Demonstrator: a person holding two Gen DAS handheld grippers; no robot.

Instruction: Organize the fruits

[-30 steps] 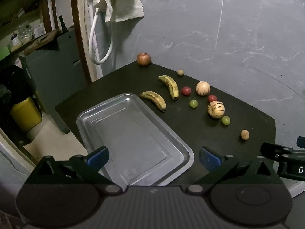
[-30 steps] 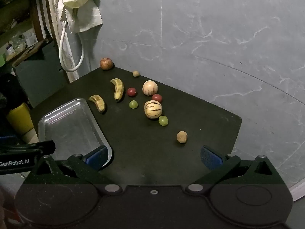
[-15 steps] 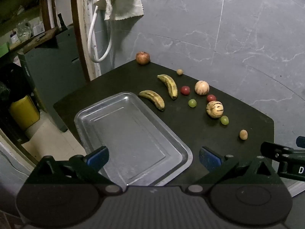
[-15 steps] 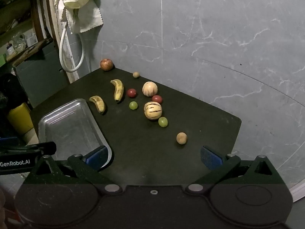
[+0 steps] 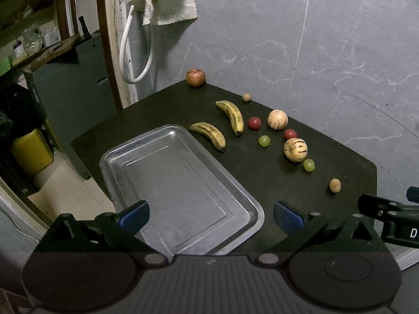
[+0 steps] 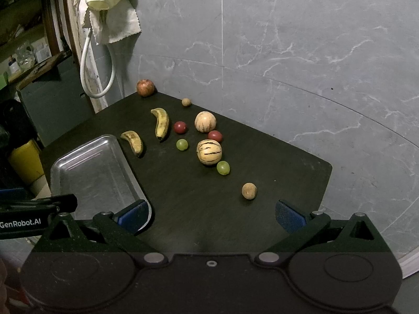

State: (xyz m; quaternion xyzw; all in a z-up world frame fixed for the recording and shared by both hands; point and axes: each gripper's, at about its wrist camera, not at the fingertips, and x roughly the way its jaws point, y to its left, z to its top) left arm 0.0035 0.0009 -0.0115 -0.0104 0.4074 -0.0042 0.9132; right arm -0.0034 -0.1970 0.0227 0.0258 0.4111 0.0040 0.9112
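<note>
Dark tabletop (image 6: 183, 209) spread out ahead of both claws, and it's busy. Right ahead of the left claw lies a metal tray (image 5: 146, 157), flat on the surface. Just beyond its far corner, two spotty bananas: the nearer one (image 5: 208, 135) by the tray rim, the farther one (image 5: 231, 116) angled beside it. Out to the right, two striped melons (image 6: 209, 151) (image 6: 205, 122), two red tomatoes (image 6: 180, 127) (image 6: 215, 135), two green grapes (image 6: 182, 144) (image 6: 223, 167). A small brown fruit (image 6: 249, 190) sits closest to the right claw, another (image 6: 186, 101) near the wall. Far corner: a reddish apple (image 6: 145, 87).
</note>
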